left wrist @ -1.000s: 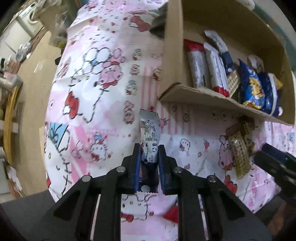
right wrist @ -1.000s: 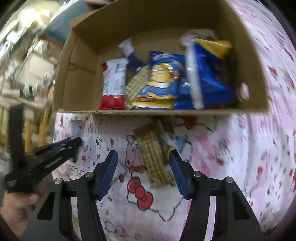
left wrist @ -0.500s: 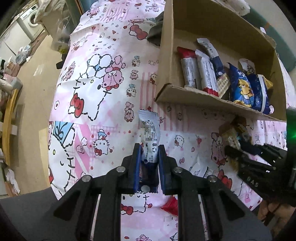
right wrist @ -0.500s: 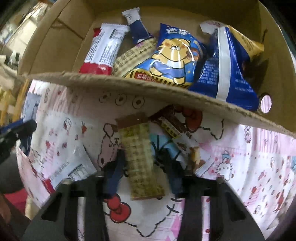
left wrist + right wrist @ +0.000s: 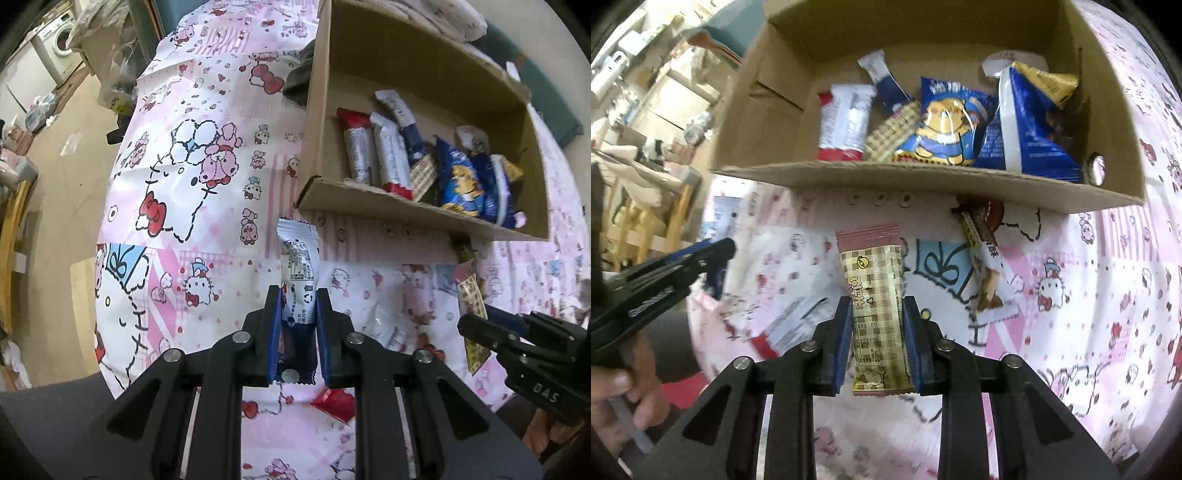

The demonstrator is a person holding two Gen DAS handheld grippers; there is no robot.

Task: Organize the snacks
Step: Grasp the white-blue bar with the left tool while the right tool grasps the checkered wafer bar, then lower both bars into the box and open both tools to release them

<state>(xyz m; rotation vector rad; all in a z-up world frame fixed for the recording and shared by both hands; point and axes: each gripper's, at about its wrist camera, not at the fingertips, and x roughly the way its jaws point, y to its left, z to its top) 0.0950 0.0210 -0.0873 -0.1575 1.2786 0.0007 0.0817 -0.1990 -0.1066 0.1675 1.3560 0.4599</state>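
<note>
I have a snack in each gripper: the left gripper (image 5: 297, 317) is pinched on a white-and-blue bar (image 5: 298, 273), and the right gripper (image 5: 875, 339), whose jaws have just been closing, now presses both pads on a checked wafer pack (image 5: 875, 295). Both packs hang over the pink sheet (image 5: 192, 177), just short of the near wall of the box (image 5: 923, 181), which already holds several bars and blue bags. What worries me is that wall: I judge a low carry would catch a pack's free end on the cardboard edge and twist it out of the pads. The wafer is held low on its length (most of it sticks out ahead), so it could swing or slip. The grippers sit near each other, so moving both at once risks a knock.
</note>
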